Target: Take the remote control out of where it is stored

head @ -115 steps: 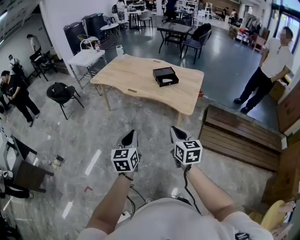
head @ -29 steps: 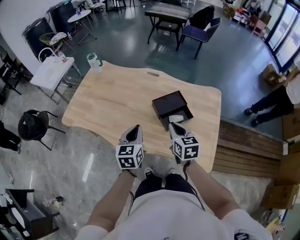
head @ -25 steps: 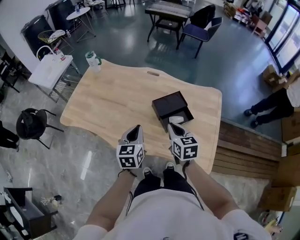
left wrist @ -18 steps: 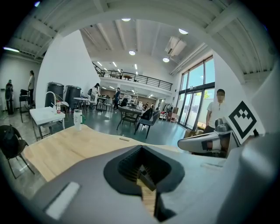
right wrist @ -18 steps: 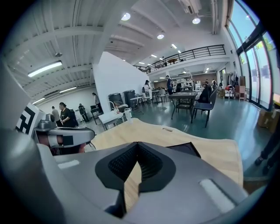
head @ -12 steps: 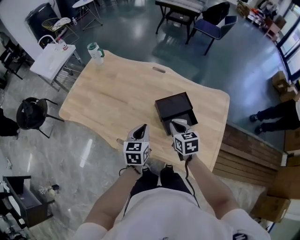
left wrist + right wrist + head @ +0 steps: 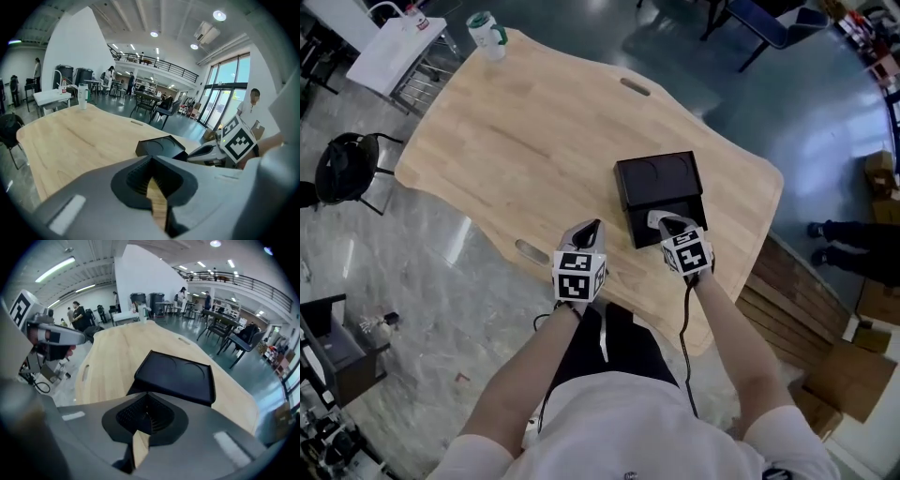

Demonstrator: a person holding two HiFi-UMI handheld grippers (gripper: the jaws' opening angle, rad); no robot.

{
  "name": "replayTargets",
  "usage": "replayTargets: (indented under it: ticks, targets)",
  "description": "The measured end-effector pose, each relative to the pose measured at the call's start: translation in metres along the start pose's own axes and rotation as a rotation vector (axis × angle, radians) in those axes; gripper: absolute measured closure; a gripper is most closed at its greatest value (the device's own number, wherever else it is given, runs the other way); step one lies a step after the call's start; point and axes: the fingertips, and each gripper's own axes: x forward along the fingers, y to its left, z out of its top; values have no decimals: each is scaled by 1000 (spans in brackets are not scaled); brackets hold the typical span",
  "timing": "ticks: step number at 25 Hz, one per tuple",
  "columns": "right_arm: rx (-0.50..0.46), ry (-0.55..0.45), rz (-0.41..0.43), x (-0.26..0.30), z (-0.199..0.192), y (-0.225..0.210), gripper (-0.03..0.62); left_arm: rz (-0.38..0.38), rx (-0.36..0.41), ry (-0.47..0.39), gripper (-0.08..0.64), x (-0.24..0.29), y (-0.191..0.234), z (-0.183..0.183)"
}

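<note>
A black storage box (image 7: 659, 181) sits on the wooden table (image 7: 525, 141), with its open drawer (image 7: 643, 225) pulled toward me. The remote control does not show; my right gripper covers most of the drawer. My right gripper (image 7: 662, 223) is shut, its tip over the drawer's front. My left gripper (image 7: 591, 231) is shut, above bare wood left of the box. The left gripper view shows the box (image 7: 160, 146) ahead and the right gripper (image 7: 206, 151) beside it. The right gripper view has the box lid (image 7: 176, 373) just beyond the shut jaws (image 7: 146, 395).
A green-lidded mug (image 7: 487, 31) stands at the table's far left corner. Beyond it is a white side table (image 7: 398, 47), and a black chair (image 7: 342, 169) is at the left. Wooden steps (image 7: 778, 300) and cardboard boxes (image 7: 848, 375) lie right, near a standing person (image 7: 853, 248).
I have walked up to the table. Both grippers moved forward over its near edge, and the right one now hides the pale remote that showed in the drawer.
</note>
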Motion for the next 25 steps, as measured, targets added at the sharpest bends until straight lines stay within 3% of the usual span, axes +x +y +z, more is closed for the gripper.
replayTargets:
  ticks: [3,10,12,19,25]
  targets:
    - [-117,93,50,26,-18,-5,540,14,-33,17,559,15,8,-15]
    - [-400,326,154,68,-52,-15,251,36,-115,38,559,37,24,-46]
    - [-481,380,160,77,-61,-18,219,39,-137,43,559,40,26,-53]
    - [-594,476,159,107,-81,-33,231,52,-185,46,559,46,33,-68]
    - [-630,466,180,105,-80,-33,276,75,-206,47,559,41,38,-75]
